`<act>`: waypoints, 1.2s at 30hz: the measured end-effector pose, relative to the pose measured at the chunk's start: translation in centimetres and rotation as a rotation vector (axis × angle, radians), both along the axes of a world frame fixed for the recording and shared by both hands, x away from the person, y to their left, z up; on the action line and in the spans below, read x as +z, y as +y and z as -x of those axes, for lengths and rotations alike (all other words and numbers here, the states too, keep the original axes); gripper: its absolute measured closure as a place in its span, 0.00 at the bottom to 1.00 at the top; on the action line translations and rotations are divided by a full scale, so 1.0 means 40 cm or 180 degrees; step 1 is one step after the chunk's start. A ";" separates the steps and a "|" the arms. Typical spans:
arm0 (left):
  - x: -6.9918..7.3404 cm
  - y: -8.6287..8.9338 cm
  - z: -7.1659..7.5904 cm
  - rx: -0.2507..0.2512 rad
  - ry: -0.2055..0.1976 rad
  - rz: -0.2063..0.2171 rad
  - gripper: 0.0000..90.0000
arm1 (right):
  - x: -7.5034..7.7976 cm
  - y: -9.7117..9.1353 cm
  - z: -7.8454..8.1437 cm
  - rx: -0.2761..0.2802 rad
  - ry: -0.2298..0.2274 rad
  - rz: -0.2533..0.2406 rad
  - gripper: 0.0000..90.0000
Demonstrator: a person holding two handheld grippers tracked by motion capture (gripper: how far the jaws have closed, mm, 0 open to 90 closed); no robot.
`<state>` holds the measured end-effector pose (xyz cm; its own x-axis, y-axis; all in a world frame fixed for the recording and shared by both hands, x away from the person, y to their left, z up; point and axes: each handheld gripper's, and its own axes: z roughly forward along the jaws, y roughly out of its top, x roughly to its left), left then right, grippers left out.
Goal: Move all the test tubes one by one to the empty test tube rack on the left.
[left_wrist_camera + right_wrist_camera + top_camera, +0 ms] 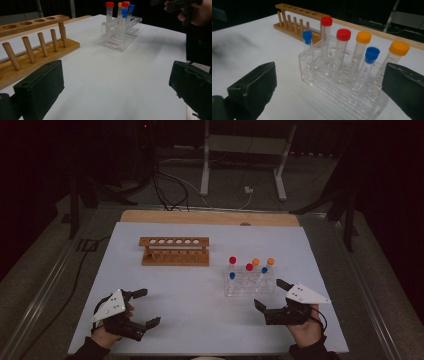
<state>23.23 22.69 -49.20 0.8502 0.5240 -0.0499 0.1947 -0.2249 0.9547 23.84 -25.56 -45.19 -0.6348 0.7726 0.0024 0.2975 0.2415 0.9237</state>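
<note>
Clear plastic, six capped tubes: that is the rack (249,285) I have nearest my right gripper (272,296). I count two red caps (343,34), two orange caps (363,37) and two blue caps (372,54), all tubes upright in it. My right gripper's jaws stand wide apart and hold nothing, just short of the rack's near side. My left gripper (143,307) is likewise spread and empty, low on the white table (190,315), well apart from everything.

One wooden rack (174,251) sits farther back to the left — six holes along its top bar, a row of pegs below, no tubes in it. Bare white surface lies between the two racks and in front of both, so there is room to move. The table's near edge runs close under both hands.

Red lettering marks the clear rack's end face (112,43) — too small for me to read.
</note>
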 end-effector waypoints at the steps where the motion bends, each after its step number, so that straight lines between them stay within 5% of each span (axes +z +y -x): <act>1: 0.000 0.000 0.000 0.0003 0.0000 -0.0005 0.01 | 0.005 0.003 -0.002 -0.0006 0.0007 -0.0014 0.00; 12: 0.000 -0.001 0.000 -0.0009 0.0000 -0.0007 0.01 | 0.026 0.047 -0.031 0.0085 -0.0071 -0.0063 0.00; 26: 0.001 -0.001 0.001 -0.0021 -0.0005 0.0014 0.01 | 0.009 0.125 -0.072 0.0291 0.0116 -0.0012 0.00; 36: 0.003 -0.001 0.003 -0.0038 -0.0009 0.0013 0.01 | -0.016 0.172 -0.092 0.0192 0.0282 -0.0045 0.00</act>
<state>23.11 22.66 -49.09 0.8566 0.5135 -0.0497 0.1894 -0.2234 0.9562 27.52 -18.70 -45.85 -0.6771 0.7325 0.0713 0.3635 0.2487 0.8978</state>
